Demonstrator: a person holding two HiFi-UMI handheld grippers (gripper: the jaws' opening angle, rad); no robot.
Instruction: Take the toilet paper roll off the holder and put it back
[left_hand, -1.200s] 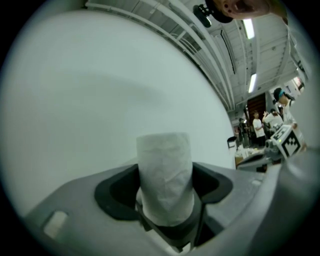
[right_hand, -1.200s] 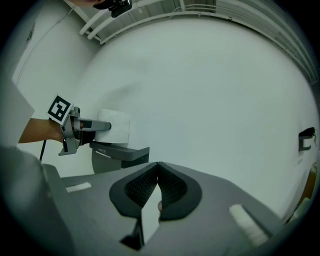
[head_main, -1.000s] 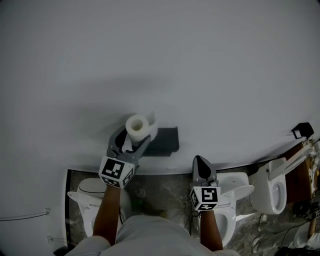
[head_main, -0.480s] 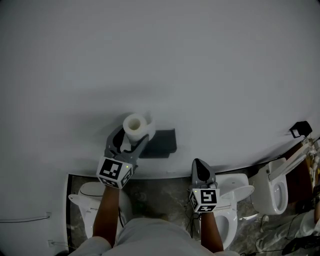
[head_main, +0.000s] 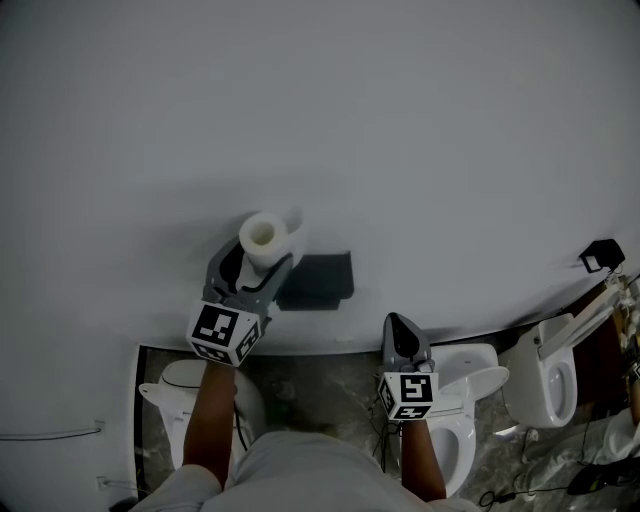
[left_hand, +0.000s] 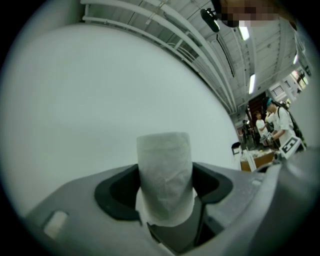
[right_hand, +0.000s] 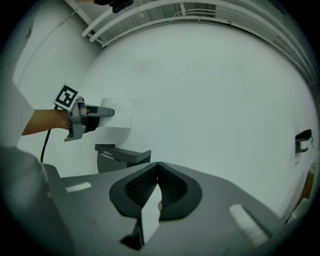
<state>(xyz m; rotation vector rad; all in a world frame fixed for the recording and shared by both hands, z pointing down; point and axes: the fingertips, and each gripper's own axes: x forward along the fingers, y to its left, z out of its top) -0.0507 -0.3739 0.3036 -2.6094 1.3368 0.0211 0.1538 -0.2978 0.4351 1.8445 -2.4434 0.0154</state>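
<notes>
While left tongs (head_main: 256, 258) pinch white toilet paper roll (head_main: 262, 234) mid-frame, dark grey wall holder (head_main: 320, 281) just lower right, right tongs (head_main: 399, 321) pressed together.

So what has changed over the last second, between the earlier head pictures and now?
The left gripper, shut on the white toilet paper roll, carried it up and slightly left in the head view, away from the dark grey box-shaped holder. Nothing was newly gripped or released. The right gripper stayed shut, empty and in place; the holder did not move.
</notes>
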